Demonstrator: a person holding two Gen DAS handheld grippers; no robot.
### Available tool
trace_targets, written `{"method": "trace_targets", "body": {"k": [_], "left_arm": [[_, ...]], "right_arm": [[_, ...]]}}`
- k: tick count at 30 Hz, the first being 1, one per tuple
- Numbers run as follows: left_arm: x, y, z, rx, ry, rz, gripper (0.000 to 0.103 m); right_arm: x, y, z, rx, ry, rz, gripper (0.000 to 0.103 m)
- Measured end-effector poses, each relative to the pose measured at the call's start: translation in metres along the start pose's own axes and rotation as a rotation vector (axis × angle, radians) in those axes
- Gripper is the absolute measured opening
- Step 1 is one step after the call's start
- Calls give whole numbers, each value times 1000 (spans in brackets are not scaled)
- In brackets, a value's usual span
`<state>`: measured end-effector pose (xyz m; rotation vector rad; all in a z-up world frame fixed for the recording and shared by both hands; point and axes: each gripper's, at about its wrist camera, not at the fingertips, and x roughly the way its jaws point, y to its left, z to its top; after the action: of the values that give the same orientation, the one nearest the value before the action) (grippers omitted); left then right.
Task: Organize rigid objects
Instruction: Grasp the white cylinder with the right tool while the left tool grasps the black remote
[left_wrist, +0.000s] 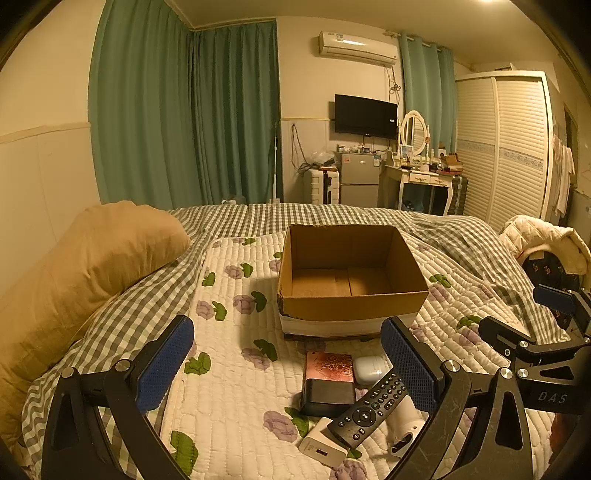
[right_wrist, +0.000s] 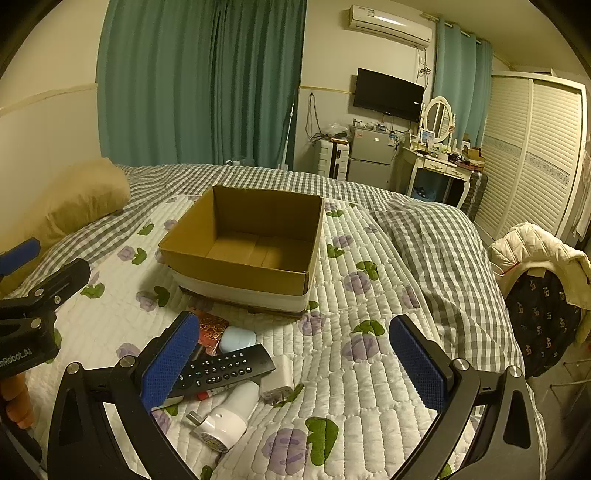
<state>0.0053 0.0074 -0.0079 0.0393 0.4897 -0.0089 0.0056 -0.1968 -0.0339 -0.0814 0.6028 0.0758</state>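
Note:
An open, empty cardboard box (left_wrist: 351, 306) (right_wrist: 236, 269) stands on the quilt in the middle of the bed. In front of it lies a small pile: a black remote (left_wrist: 369, 406) (right_wrist: 225, 367), a pink patterned box (left_wrist: 328, 365) (right_wrist: 212, 330) on a black box (left_wrist: 327, 397), a white earbud case (left_wrist: 371, 367) (right_wrist: 237, 339), a white charger (left_wrist: 323, 445) (right_wrist: 277, 378) and a white plug-in device (left_wrist: 406, 424) (right_wrist: 227, 415). My left gripper (left_wrist: 288, 369) is open above the quilt, the pile by its right finger. My right gripper (right_wrist: 295, 369) is open, the pile by its left finger.
A tan pillow (left_wrist: 92, 273) lies at the left of the bed. A checked duvet (right_wrist: 436, 243) is bunched at the right. A chair with a white jacket (right_wrist: 535, 258) stands beside the bed on the right. Curtains, a fridge and a dressing table are far behind.

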Motion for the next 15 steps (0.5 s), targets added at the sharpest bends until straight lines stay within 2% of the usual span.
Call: {"method": "trace_targets", "body": {"k": [4,9,13,15], "left_arm": [[1,0,0,0,7,0,103],[14,1,-8,28,69,43,103],[30,6,-23,40,134,35,103],[37,6,-30,57,157,40,103]], "right_arm": [[2,2,1,-9,12,-3,103],[25,13,-5,-67,128,1,103],[68,32,-29,-92,326,100,89],[88,40,-43,-94,414,148,73]]}}
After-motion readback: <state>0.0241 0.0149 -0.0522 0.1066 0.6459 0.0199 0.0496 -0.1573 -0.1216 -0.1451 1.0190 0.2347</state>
